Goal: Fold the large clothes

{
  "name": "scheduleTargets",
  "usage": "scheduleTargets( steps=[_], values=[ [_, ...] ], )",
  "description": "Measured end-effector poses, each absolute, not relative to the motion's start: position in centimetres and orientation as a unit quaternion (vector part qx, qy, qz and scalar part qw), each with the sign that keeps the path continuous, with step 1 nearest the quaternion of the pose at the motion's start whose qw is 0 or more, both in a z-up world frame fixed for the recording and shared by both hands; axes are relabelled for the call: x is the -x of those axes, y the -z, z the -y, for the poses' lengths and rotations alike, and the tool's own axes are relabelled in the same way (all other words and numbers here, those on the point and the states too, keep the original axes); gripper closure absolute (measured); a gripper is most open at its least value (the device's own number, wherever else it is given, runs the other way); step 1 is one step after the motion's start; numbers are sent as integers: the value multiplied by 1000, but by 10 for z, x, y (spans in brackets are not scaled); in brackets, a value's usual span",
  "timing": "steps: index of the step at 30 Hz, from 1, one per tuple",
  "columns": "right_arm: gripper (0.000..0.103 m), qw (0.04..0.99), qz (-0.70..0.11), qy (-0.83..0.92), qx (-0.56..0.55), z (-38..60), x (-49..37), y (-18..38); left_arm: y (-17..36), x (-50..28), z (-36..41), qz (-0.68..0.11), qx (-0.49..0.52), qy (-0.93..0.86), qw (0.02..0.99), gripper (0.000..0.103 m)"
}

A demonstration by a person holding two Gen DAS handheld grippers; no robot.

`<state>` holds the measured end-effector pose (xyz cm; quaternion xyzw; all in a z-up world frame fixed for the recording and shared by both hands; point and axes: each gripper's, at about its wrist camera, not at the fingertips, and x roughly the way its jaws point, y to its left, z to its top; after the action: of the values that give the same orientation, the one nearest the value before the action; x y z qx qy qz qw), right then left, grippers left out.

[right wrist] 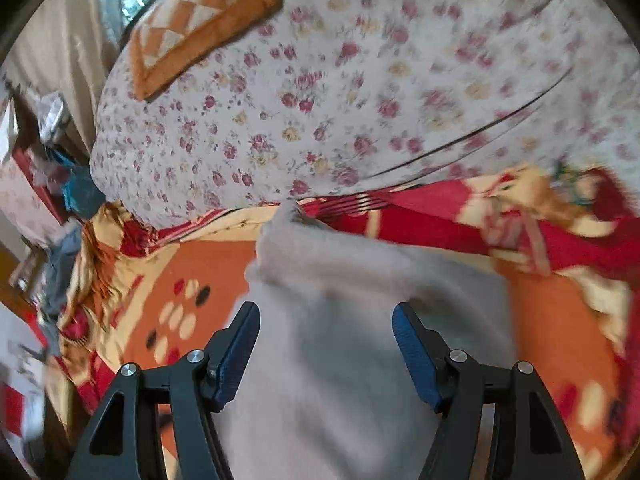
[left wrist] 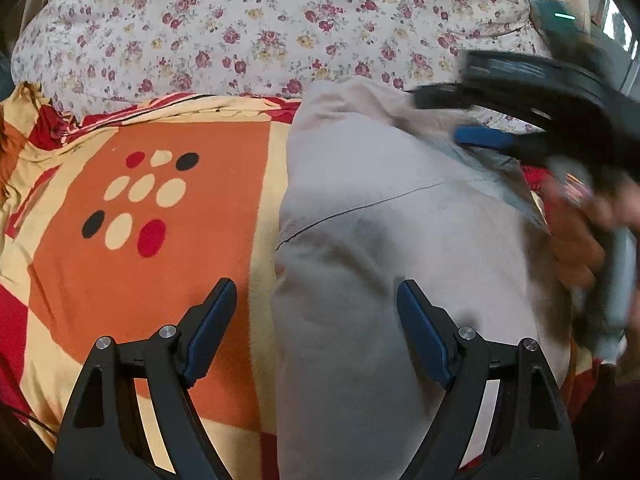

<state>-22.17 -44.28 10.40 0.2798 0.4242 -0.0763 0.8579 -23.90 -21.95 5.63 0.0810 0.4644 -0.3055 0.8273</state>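
Your left tongs (left wrist: 316, 312) hang spread wide over the near part of the grey garment (left wrist: 384, 248), with nothing pinched between them. One finger stands above the orange-patterned blanket (left wrist: 152, 200), the other above the grey cloth, so the garment's left edge runs up between the two pads. The garment lies flat on that blanket on the bed, a dark seam crossing it on a slant, and its far end reaches the floral quilt (left wrist: 248, 32) beyond.

Your right tongs (left wrist: 472, 120) show in the left wrist view as a blurred dark shape at the garment's far right corner, with a blue pad just above the cloth. Whether it touches there you cannot tell from the blur. Your hand (left wrist: 580, 240) holds the handle at the right edge.

From the right wrist view, those right tongs (right wrist: 326, 340) are also spread, with the grey garment (right wrist: 340, 320) lying beneath and between the fingers, not pinched. The cloth's far corner is bunched up towards the quilt (right wrist: 360, 80). An orange checked cushion (right wrist: 200, 20) lies further back on the quilt.
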Motion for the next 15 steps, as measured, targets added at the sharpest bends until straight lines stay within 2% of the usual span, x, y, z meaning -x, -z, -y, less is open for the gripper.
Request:
scheduleTargets(
  steps=[3,7,12,15],
  values=[
    [37,839,-444,80,-304,457,190,-75,-55,239,221,-461,-81,311,827,20],
    [37,823,-478,131,-277,466,173,-42,-55,238,223,-463,-79,319,823,20],
    [38,834,-435,161,-298,479,198,-55,-51,238,222,-462,-76,323,823,20],
    [32,818,-431,210,-319,502,227,-53,-52,240,221,-461,-72,316,826,20]
  ],
)
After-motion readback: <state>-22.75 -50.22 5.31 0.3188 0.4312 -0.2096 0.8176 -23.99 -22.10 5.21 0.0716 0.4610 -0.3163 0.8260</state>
